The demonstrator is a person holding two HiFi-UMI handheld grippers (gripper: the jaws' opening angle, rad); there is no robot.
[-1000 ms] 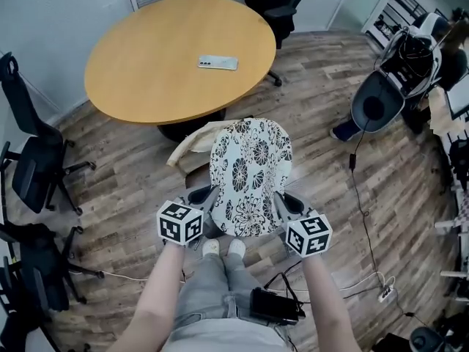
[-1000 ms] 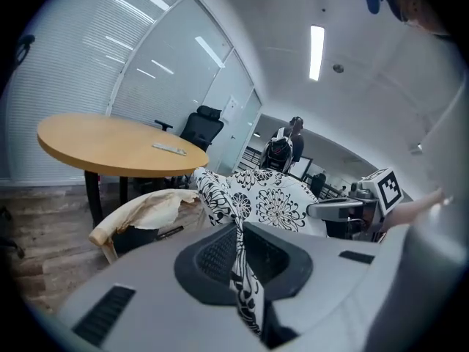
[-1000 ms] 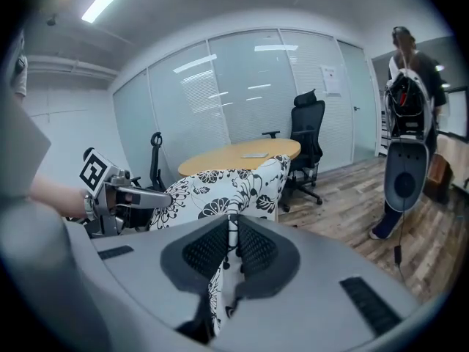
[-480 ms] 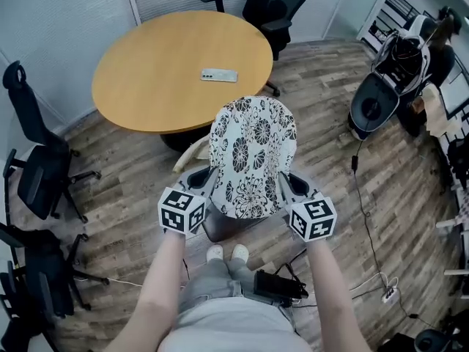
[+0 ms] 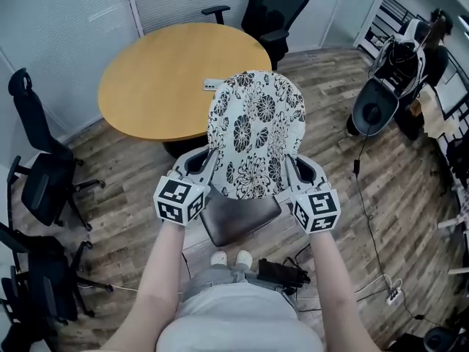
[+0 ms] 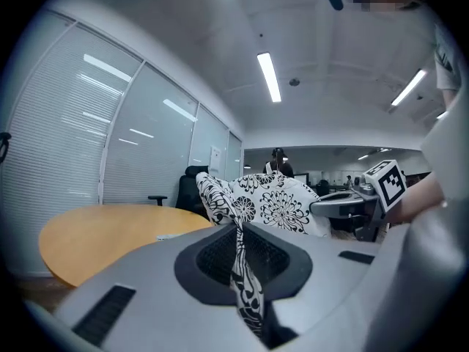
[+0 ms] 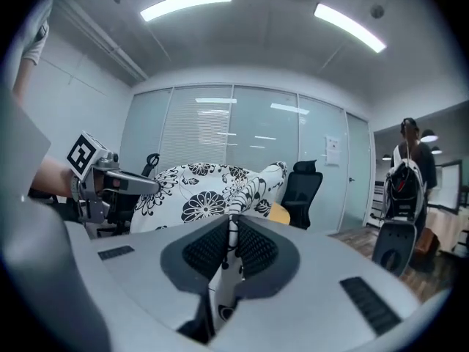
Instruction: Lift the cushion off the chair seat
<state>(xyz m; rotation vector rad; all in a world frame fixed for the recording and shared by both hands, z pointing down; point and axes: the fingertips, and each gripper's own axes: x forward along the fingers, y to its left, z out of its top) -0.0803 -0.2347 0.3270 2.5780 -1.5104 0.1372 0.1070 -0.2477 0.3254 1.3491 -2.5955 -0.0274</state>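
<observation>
1. Our left gripper (image 6: 239, 249) is clamped on the cushion (image 5: 256, 127). In the left gripper view, a fold of its black-and-white floral cloth is pinched between the closed jaws.
2. Our right gripper (image 7: 230, 235) has the same hold on the opposite edge, with its jaws pressed together on a strip of that fabric.
3. We see the cushion at the centre of the head view, spread between the two grippers. It covers part of the round wooden table (image 5: 154, 86) in the upper middle of the frame.
4. Just below the cushion's near edge, in the lower centre, the dark chair seat (image 5: 238, 217) lies bare, and the cushion looks to us to be held apart from it.
5. Beyond the table, at the top of the frame, stands a black office chair (image 5: 275, 6), and more black chairs (image 5: 44, 178) line the left edge.
6. On the table we make out a small flat pale thing (image 5: 212, 84), half hidden behind the cushion's left edge.
</observation>
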